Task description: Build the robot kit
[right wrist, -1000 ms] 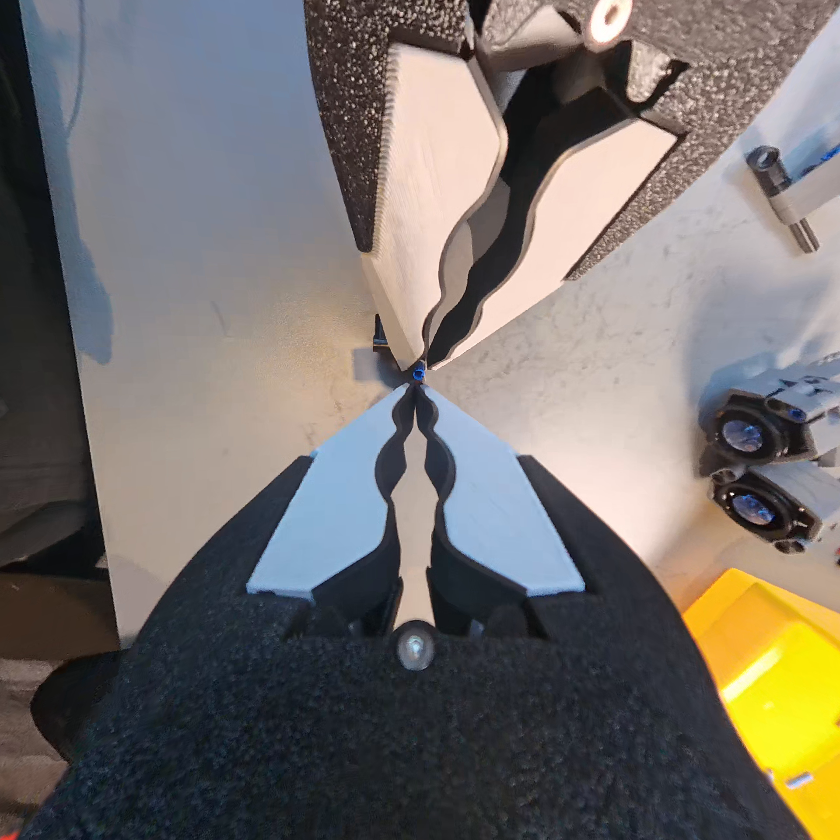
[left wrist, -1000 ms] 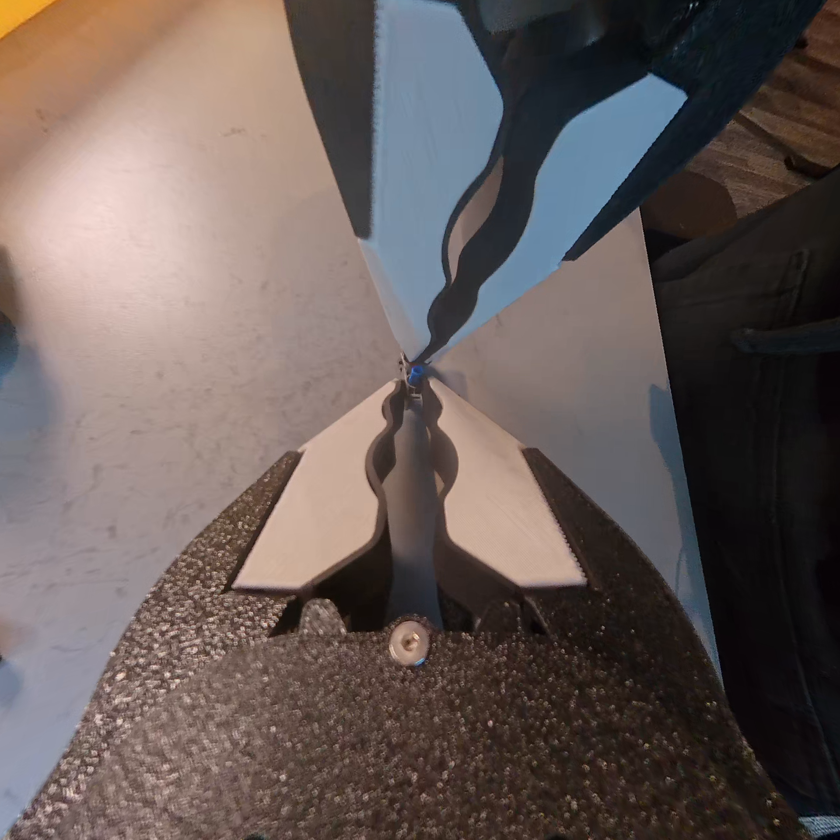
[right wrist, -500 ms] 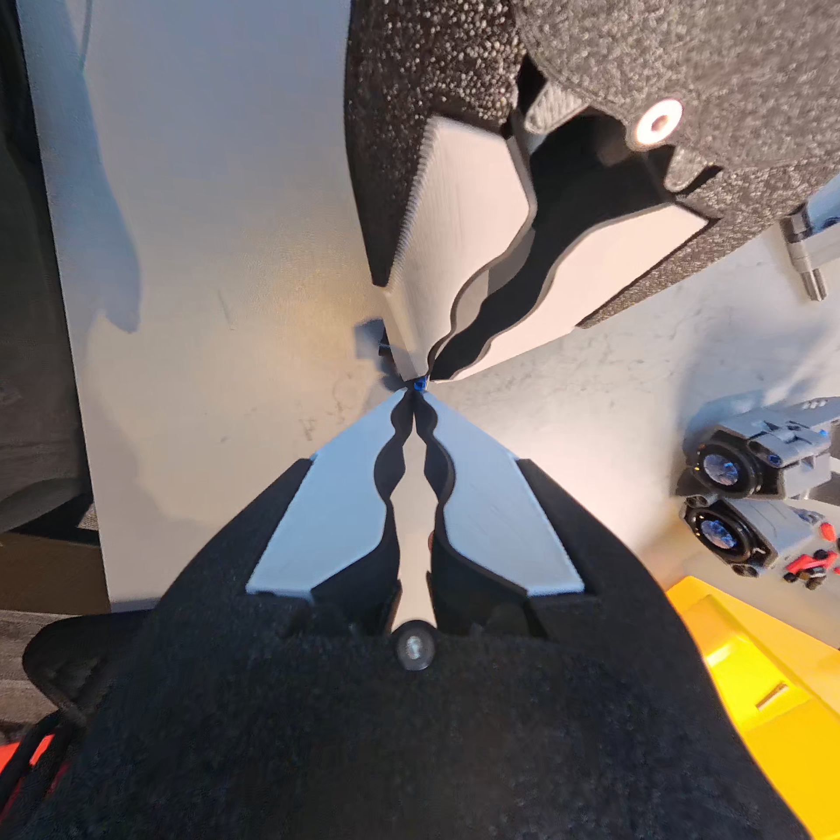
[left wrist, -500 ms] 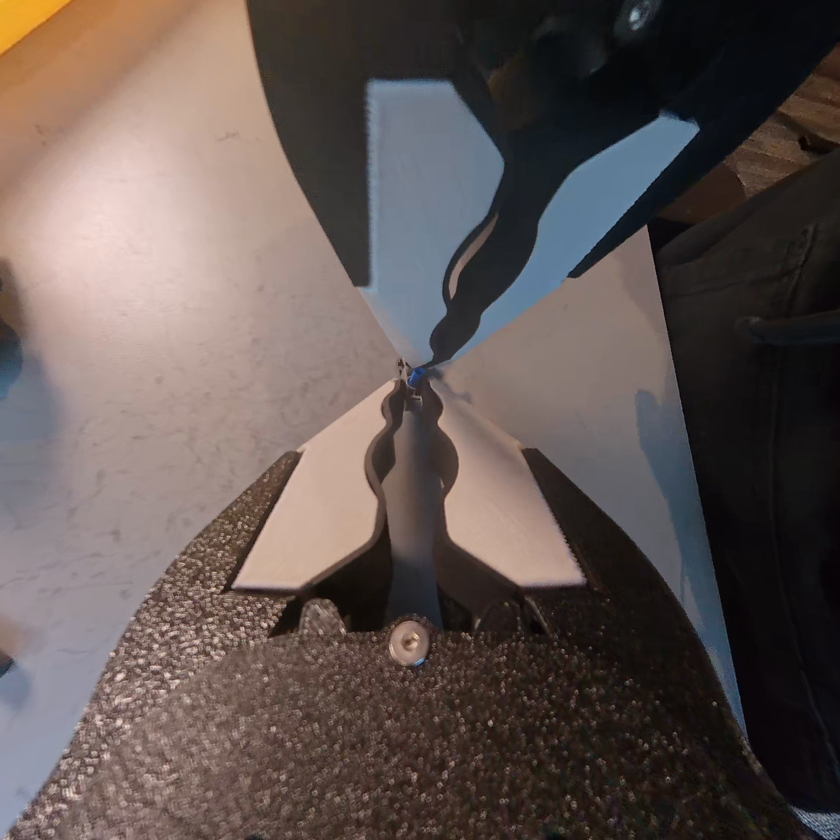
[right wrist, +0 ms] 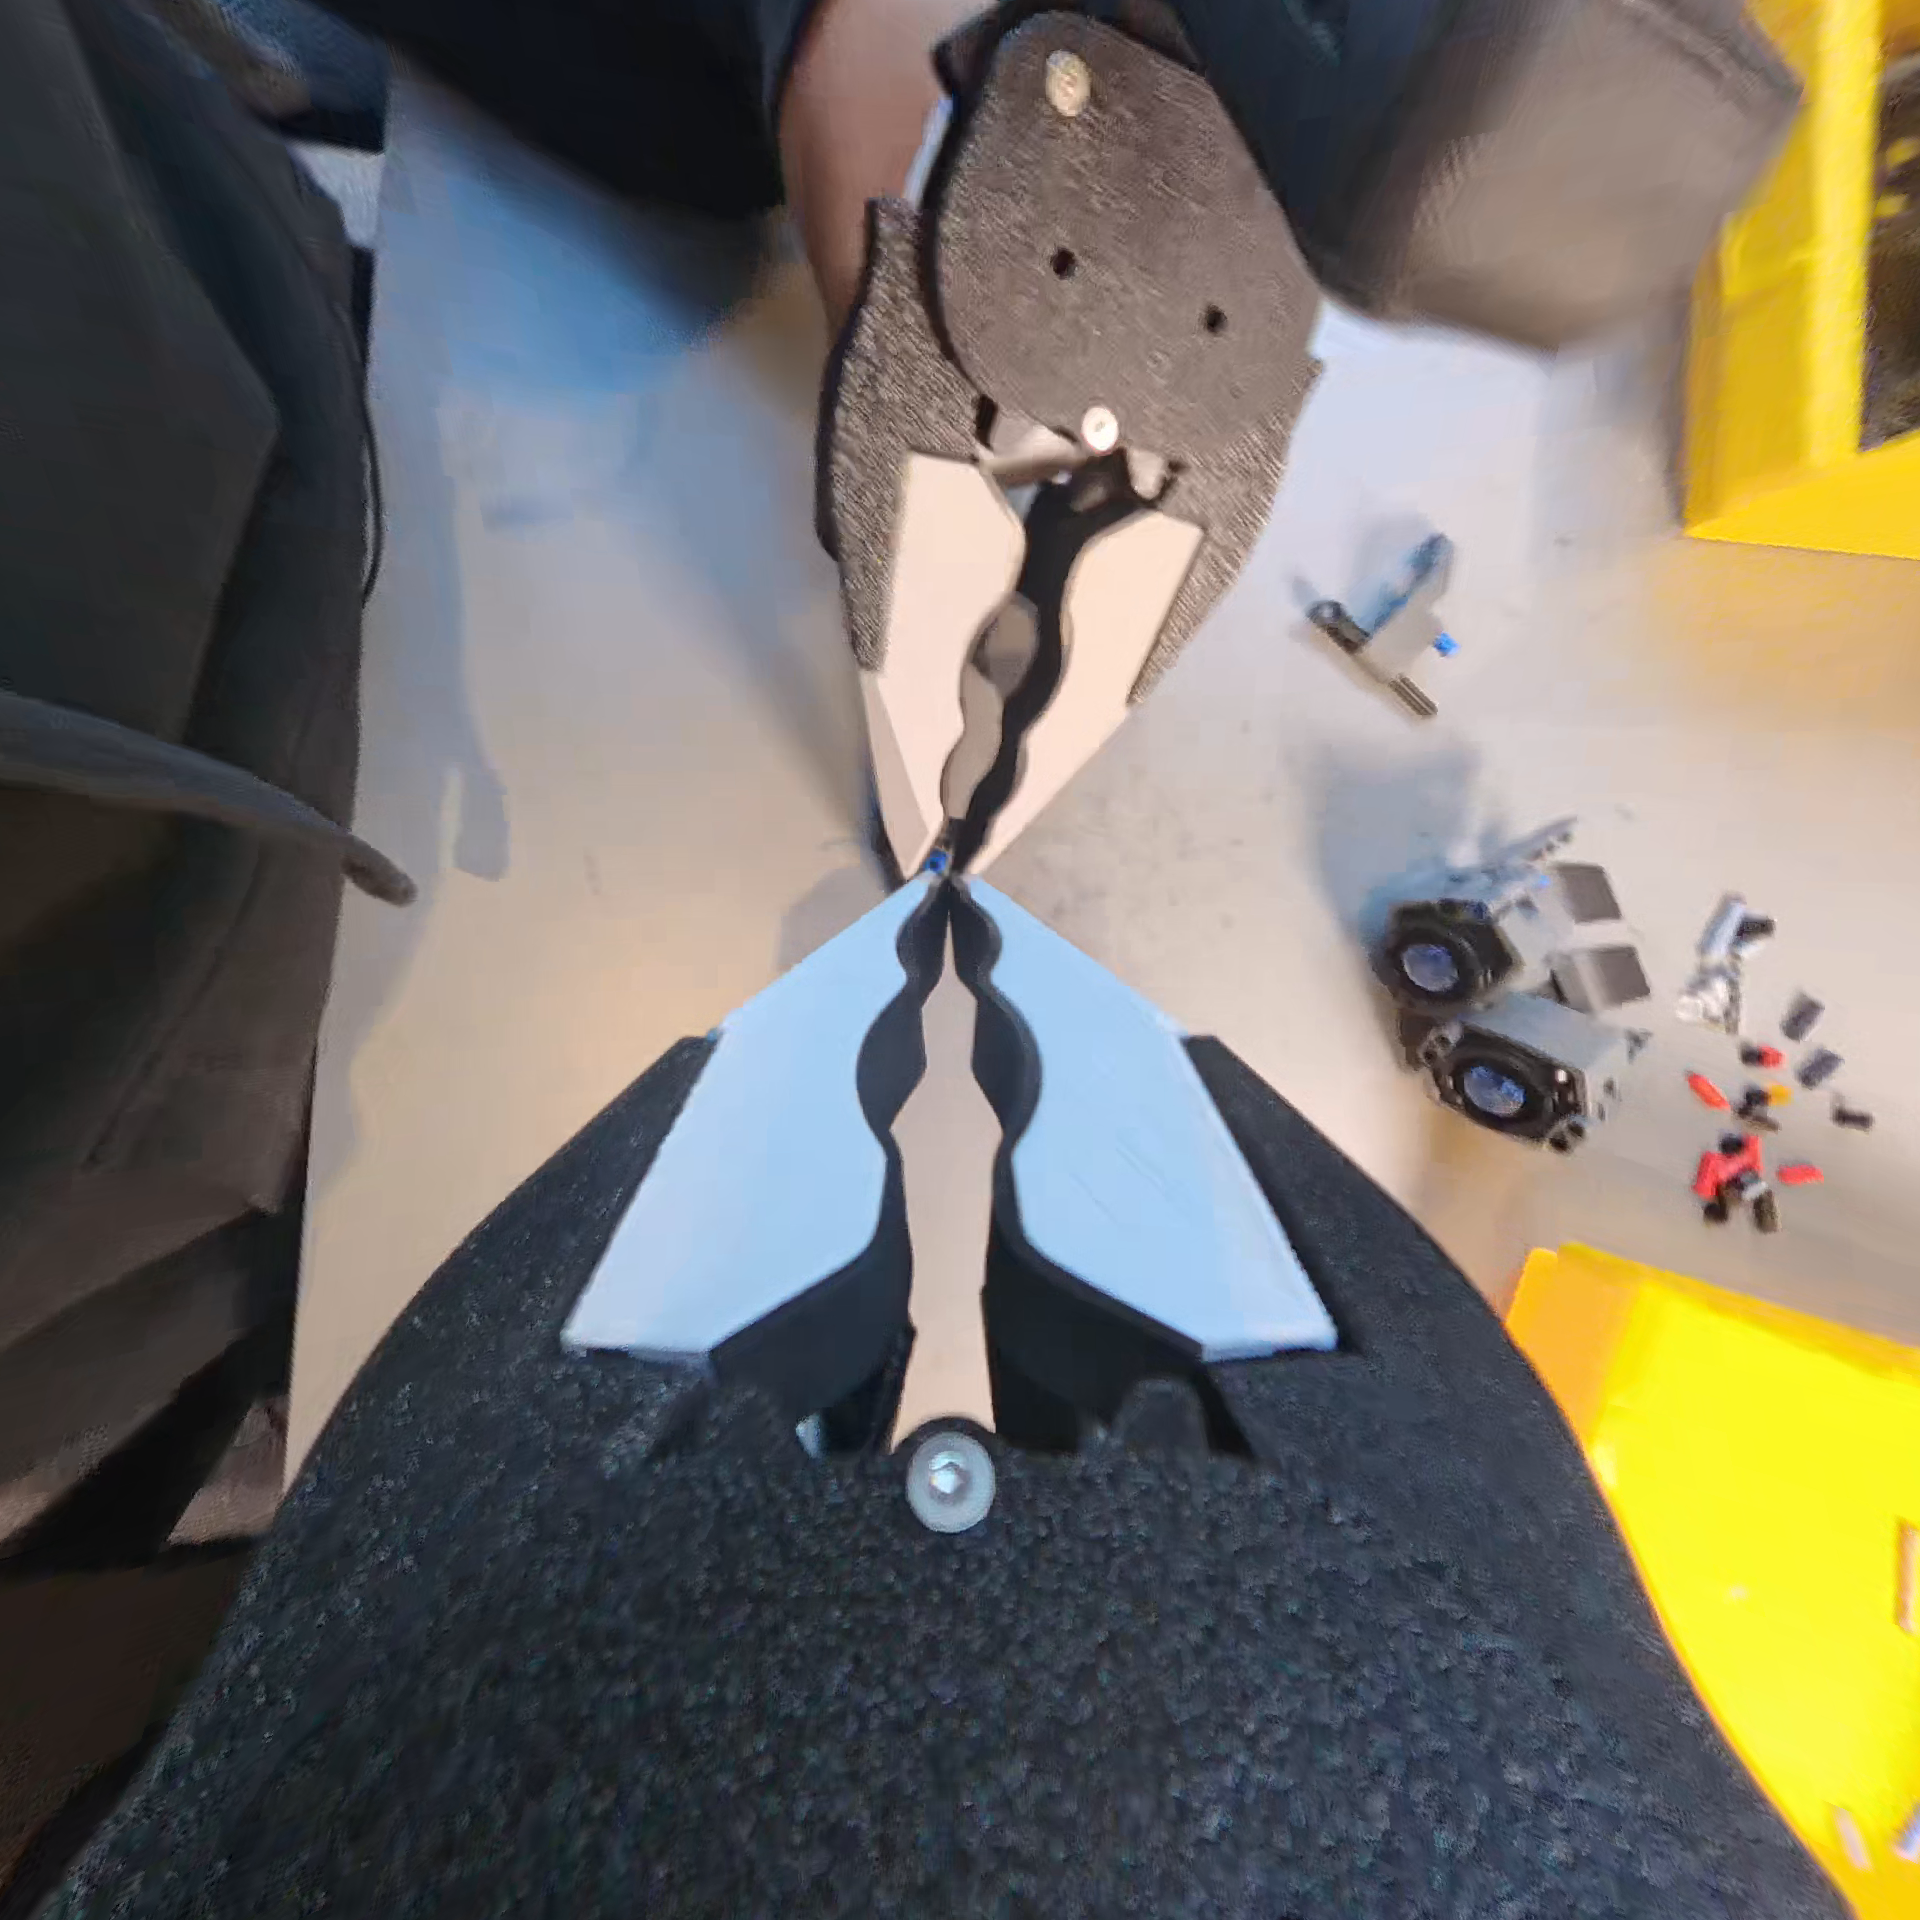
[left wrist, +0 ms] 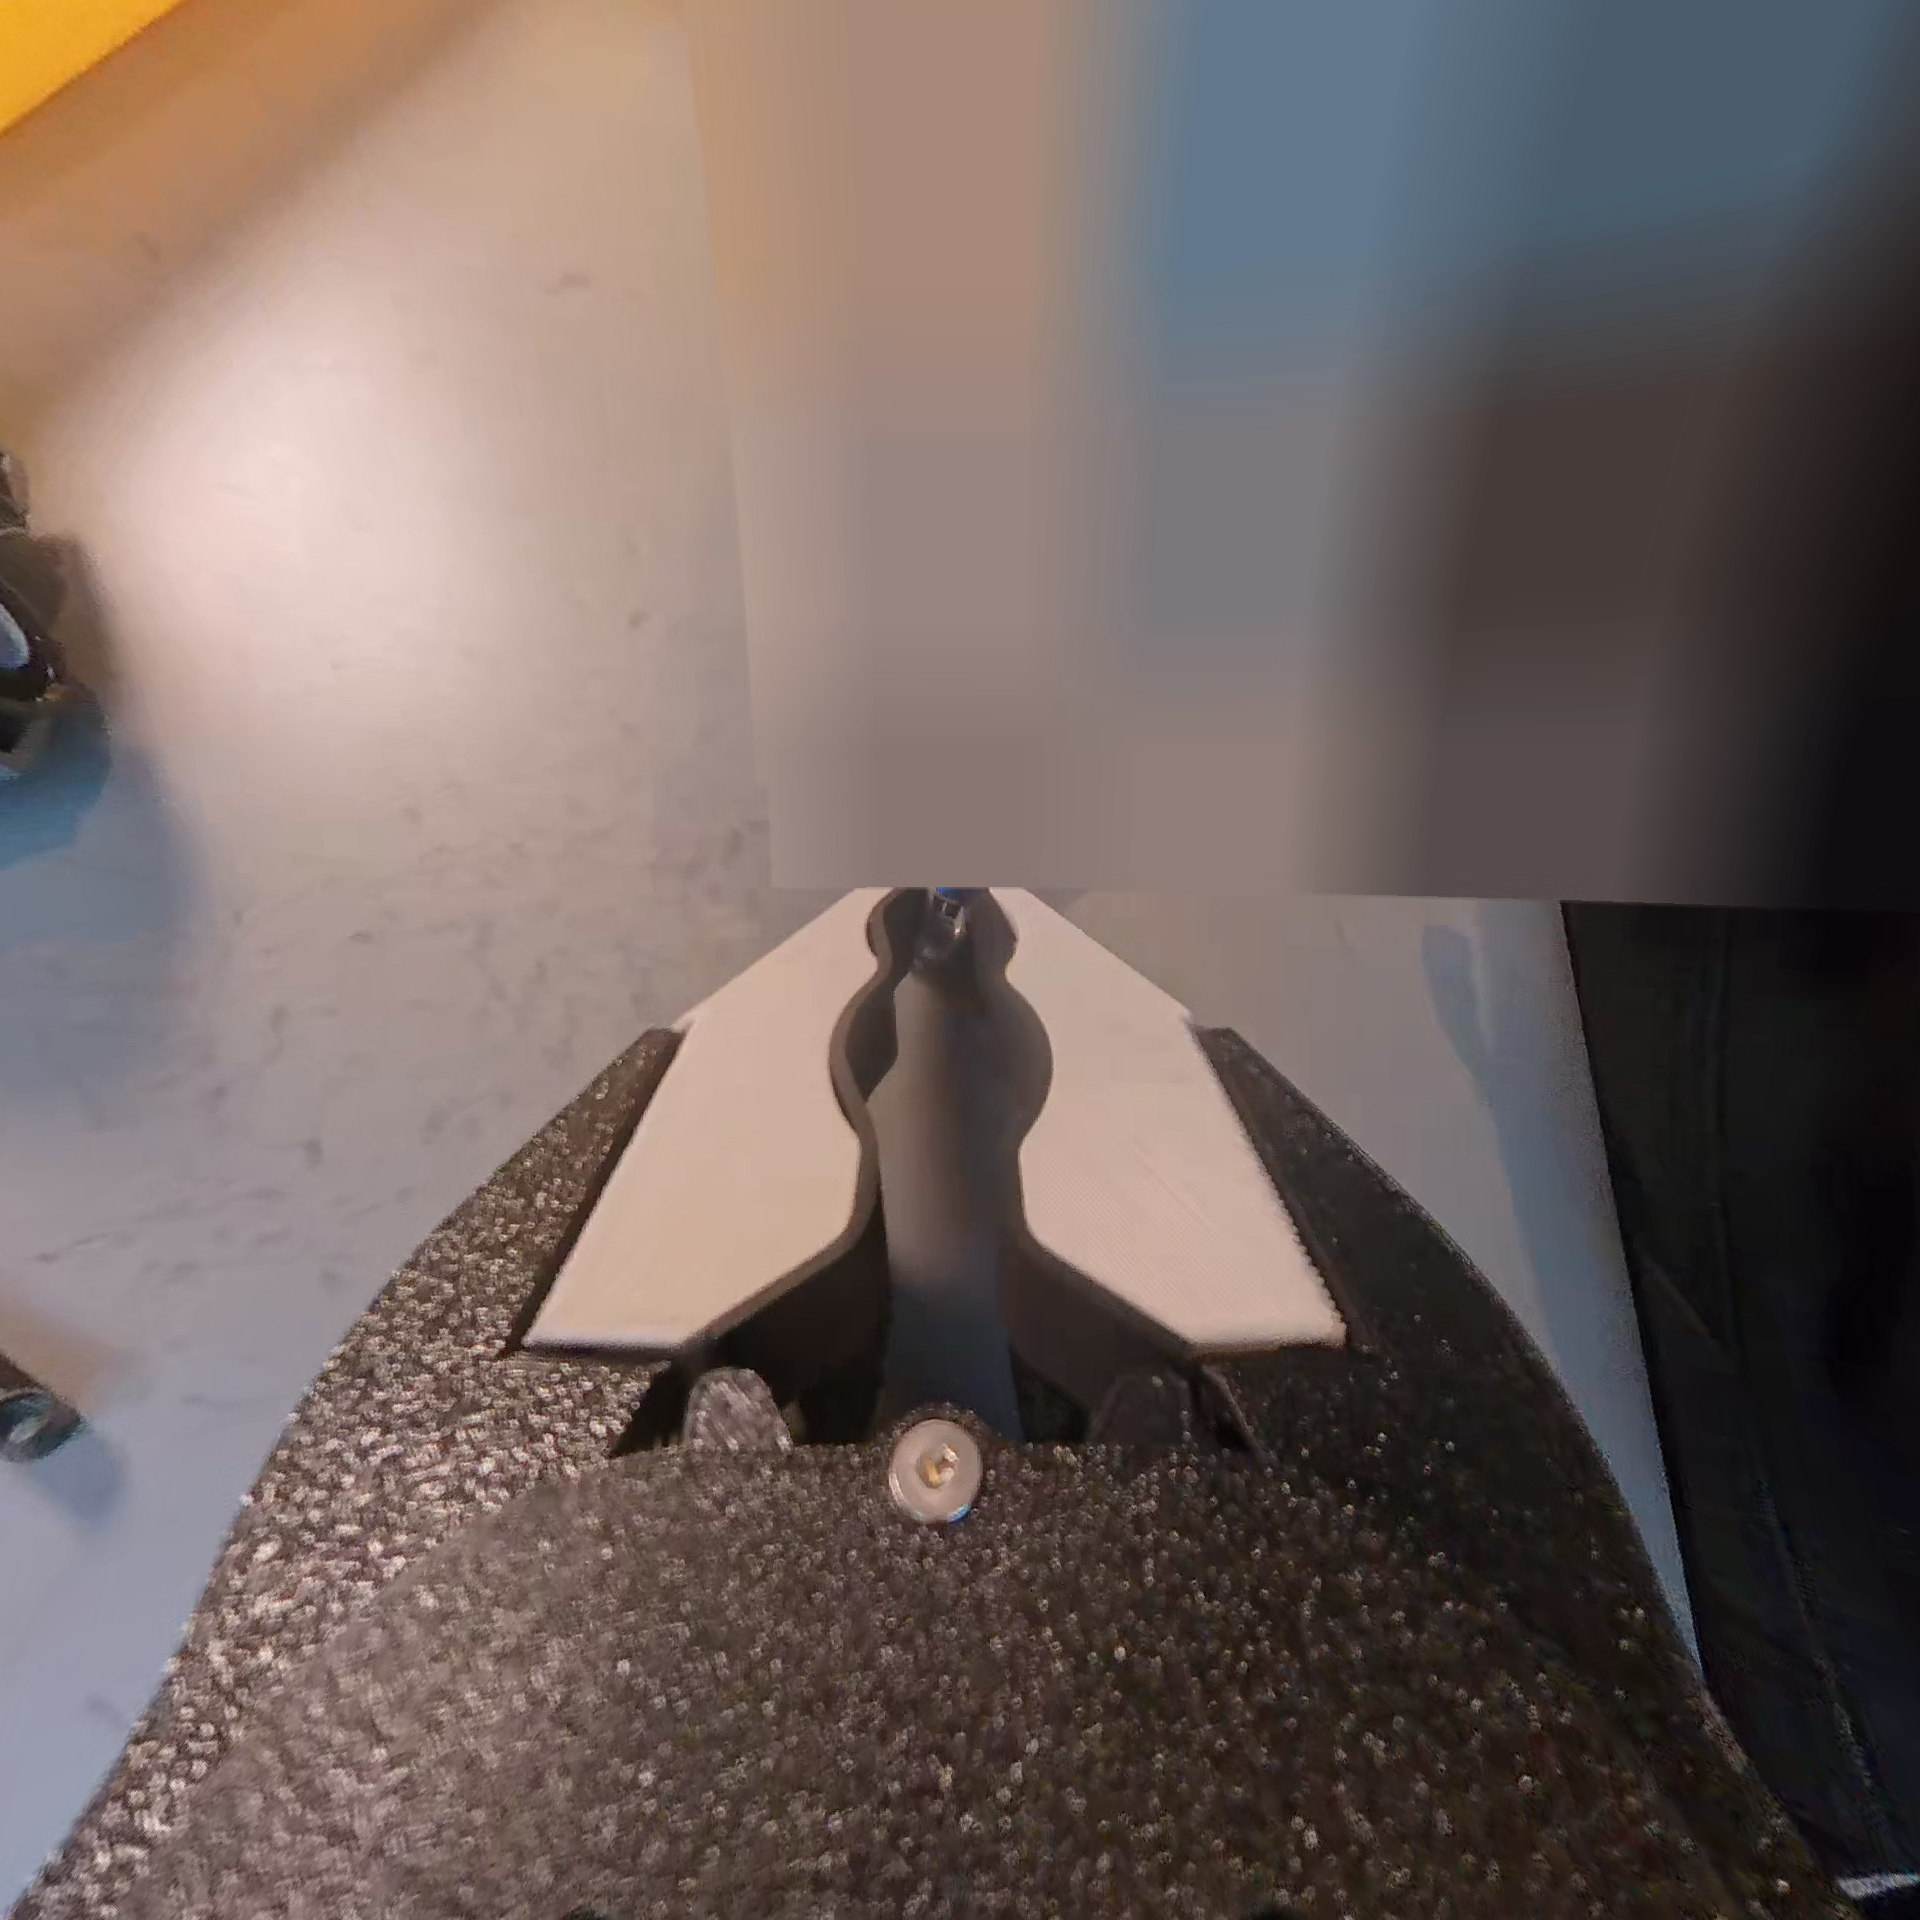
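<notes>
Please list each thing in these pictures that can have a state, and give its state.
Left gripper: fingers shut on a small blue-tipped piece.
Right gripper: fingers shut, tips meeting the left gripper's tips.
Grey block assembly with two round lenses: lying on the table, untouched.
Small red and black parts: scattered loose.
Yellow bin: on the table, contents unclear.

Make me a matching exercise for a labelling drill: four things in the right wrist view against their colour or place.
1 tiny peg
2 nearer bin
3 twin-lens block
4 loose bits

A yellow
B red and black
C blue, where left gripper and right gripper meet
D grey, right of the grippers

Pairs: 1-C; 2-A; 3-D; 4-B.
</notes>
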Tool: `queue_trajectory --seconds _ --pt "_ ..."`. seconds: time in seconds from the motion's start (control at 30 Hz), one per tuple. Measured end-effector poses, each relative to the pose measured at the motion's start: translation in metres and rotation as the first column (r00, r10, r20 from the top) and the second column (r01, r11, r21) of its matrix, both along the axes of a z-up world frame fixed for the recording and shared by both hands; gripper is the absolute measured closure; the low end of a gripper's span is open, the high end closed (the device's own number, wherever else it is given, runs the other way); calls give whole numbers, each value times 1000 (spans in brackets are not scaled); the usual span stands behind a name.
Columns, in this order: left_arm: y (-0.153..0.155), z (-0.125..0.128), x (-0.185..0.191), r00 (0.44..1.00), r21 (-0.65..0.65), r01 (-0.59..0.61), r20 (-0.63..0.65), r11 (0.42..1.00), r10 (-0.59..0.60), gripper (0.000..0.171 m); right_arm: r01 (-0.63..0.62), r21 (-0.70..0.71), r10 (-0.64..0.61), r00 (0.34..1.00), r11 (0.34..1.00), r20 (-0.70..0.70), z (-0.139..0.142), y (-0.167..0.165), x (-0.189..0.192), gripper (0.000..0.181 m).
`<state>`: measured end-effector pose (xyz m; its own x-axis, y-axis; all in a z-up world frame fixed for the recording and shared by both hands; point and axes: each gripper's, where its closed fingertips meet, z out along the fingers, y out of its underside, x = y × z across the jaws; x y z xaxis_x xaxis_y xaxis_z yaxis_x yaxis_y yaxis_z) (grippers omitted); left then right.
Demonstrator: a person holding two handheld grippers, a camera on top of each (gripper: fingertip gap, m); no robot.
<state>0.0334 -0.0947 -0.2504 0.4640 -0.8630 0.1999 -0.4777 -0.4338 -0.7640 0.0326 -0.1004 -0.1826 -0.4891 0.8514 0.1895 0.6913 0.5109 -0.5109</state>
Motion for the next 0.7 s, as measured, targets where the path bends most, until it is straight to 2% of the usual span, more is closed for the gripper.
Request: queue_trajectory --seconds 0.03,0.1,0.2,0.3,0.4,0.5,0.6,0.7 --pt "-1 1 0 1000 1 6 6 1000 -6 162 49 -17 -50 999 999 -22 -1 8 3 176" --pt "-2 2 -1 1000 2 13 7 1000 -13 162 112 -71 -116 992 991 -57 -10 20 9 166" --pt "-1 10 1 998 8 16 59 1000 -16 162 113 -145 -135 979 983 -151 -18 23 7 157" --pt "1 27 3 984 -5 10 179 1000 -9 163 57 -189 -106 959 980 -261 -21 14 2 148" --pt "3 46 2 941 -65 10 337 998 12 163 12 -183 -78 931 983 -357 -19 8 -2 145" --pt "4 71 -1 840 -164 48 540 985 49 163 -31 -159 -48 882 987 -468 -4 3 -7 145" --pt "2 98 -6 675 -294 158 729 943 115 163 -55 -84 -2 823 995 -568 17 3 -12 148" --pt "3 112 -10 537 -370 255 823 893 188 163 -60 5 51 786 998 -616 34 6 -17 157"
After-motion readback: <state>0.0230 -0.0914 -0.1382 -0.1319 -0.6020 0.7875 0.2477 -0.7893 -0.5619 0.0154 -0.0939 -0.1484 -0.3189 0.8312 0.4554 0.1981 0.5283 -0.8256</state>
